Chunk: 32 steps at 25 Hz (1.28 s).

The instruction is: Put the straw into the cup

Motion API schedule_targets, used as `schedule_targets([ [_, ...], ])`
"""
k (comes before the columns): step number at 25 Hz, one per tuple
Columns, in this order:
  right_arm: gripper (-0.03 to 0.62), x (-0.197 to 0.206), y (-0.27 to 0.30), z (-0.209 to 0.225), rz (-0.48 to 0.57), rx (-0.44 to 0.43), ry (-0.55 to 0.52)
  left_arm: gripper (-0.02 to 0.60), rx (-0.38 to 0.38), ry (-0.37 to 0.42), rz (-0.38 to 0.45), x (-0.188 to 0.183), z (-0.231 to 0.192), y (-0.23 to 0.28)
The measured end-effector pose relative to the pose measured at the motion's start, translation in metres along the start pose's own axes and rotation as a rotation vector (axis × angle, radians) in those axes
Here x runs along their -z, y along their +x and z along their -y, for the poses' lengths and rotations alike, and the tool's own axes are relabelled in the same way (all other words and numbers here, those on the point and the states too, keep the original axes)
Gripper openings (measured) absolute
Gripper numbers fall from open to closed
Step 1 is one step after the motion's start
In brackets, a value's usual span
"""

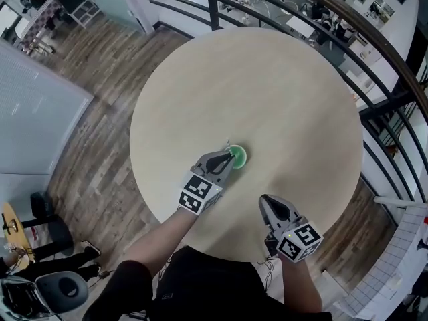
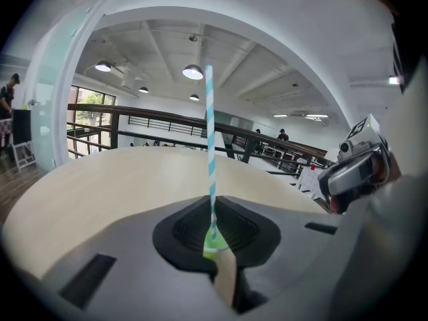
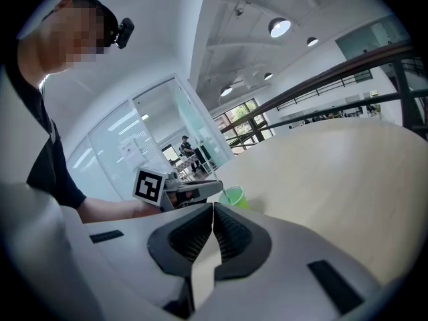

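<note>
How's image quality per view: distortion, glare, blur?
Head view: heavy fisheye, the railing bows round the table; even light, soft shadows. Left gripper view: dark corners, ceiling lamp glares, straw is sharp. Right gripper view: dark corners too, ceiling lamp blown out, cup slightly soft.

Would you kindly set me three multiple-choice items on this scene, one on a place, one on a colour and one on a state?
1. Where is the cup?
A. on the floor
B. on a chair
C. on the table, just ahead of the left gripper

2. The straw is striped
A. red and white
B. blue and white
C. black and yellow

3. The fingers of the right gripper are
A. shut on nothing
B. shut on the straw
C. wide open

Answers:
1 C: the head view shows it on the table at the left gripper's tip.
2 B: the left gripper view shows those stripes.
3 A: the right gripper view shows them together with nothing between.
</note>
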State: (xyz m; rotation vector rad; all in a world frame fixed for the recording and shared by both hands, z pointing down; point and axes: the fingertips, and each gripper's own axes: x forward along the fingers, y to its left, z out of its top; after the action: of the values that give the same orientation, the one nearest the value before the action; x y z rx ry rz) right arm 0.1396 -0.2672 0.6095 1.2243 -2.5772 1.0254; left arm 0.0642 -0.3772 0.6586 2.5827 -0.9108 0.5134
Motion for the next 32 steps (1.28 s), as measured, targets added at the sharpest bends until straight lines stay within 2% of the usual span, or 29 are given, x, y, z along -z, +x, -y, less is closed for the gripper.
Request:
schedule_targets([
  [5,0.023,0.006,0.001,0.000,-0.007,0.002,0.006,0.029,-0.003,-0.010,-0.016,0.009,-0.002,0.007],
  [11,0.023,0.011,0.000,-0.005,-0.013,0.003,0.008,0.029,0.044,-0.021,-0.047,0.021,0.007,0.011],
  [19,0.023,0.015,-0.002,-0.014,-0.018,0.009,0.006,0.032,0.005,0.014,-0.069,0.025,0.000,0.010],
  [27,0.023,0.007,-0.004,-0.023,-0.015,0.013,-0.010,0.208,-0.068,0.067,-0.077,0.019,-0.009,-0.002],
  [32,0.023,0.003,-0.010,-0.034,-0.005,0.006,-0.024,0.224,-0.111,0.075,-0.043,0.012,-0.008,-0.017],
])
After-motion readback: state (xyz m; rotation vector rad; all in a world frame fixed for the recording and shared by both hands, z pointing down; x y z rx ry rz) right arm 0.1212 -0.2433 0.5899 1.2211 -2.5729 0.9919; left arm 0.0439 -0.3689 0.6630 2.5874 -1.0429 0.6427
